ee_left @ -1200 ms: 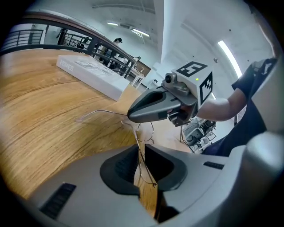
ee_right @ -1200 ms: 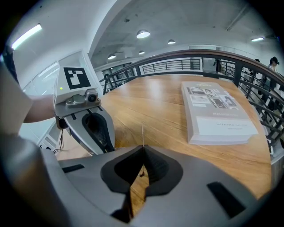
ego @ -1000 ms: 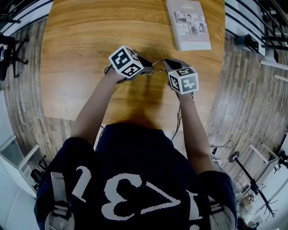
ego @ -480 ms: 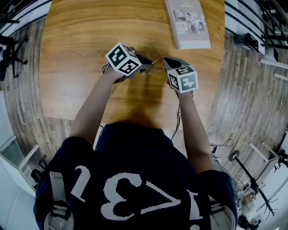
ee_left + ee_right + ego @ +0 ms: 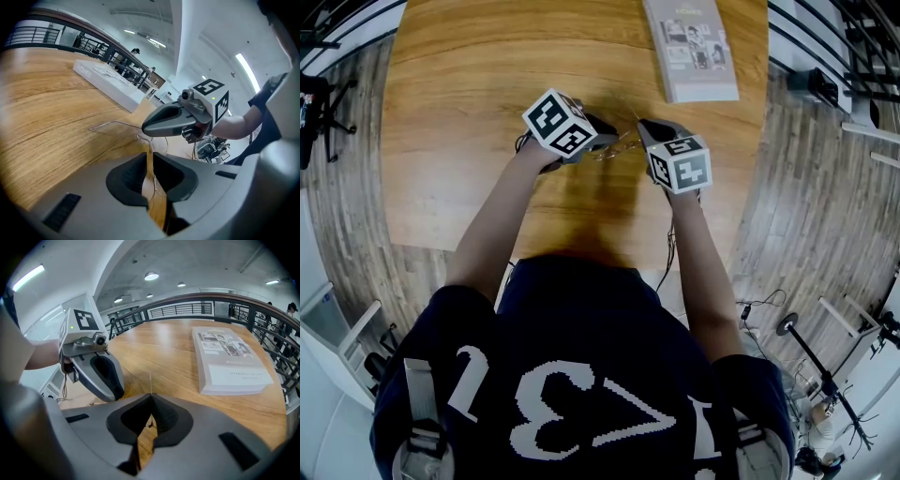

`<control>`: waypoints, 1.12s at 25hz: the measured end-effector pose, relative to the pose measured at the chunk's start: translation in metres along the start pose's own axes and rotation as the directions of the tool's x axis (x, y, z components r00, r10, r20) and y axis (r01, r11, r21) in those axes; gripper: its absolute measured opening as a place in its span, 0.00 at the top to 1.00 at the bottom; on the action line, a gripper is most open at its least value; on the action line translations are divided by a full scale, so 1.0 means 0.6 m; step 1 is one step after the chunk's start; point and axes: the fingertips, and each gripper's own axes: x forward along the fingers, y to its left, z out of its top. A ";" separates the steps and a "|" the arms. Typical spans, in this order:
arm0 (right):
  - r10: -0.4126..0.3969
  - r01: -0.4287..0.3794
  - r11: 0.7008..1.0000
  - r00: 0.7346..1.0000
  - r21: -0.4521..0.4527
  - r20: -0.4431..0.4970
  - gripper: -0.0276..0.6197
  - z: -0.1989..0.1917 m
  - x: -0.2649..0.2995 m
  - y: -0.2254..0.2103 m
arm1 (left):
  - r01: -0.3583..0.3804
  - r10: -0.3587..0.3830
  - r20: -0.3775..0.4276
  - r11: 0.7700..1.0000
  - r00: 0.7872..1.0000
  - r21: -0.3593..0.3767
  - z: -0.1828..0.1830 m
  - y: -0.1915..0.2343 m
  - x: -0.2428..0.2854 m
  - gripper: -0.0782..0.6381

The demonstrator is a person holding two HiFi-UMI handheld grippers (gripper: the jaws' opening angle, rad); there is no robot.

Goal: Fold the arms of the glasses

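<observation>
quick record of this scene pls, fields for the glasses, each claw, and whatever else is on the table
surface: wooden table
glasses: thin wire frame, held between the two claws
left claw: jaws a narrow gap apart, wire of the glasses in the gap; unclear whether they press on it
right claw: shut on a thin wire of the glasses
glasses arm: one wire arm sticks out sideways in the left gripper view, not folded
other item: book, flat at the table's far right, apart from both claws

No print reads clearly. The book beyond the right hand-held gripper carries cover lettering too small to make out. The shirt bears large white characters, not legible.
</observation>
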 end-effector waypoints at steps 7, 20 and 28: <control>-0.003 0.003 1.000 1.000 0.003 0.002 0.91 0.002 0.000 0.002 | 0.035 -0.035 -0.021 0.999 0.999 0.020 -0.004 -0.023 0.017 0.82; -0.016 0.016 1.000 1.000 0.019 0.005 0.92 -0.002 0.001 -0.006 | 0.030 -0.029 -0.006 0.995 1.000 0.100 -0.062 -0.076 -0.039 0.69; -0.025 0.025 1.000 1.000 0.010 0.000 0.92 -0.004 -0.003 -0.006 | -0.099 0.104 -0.017 0.981 0.994 0.164 -0.083 -0.064 -0.024 0.67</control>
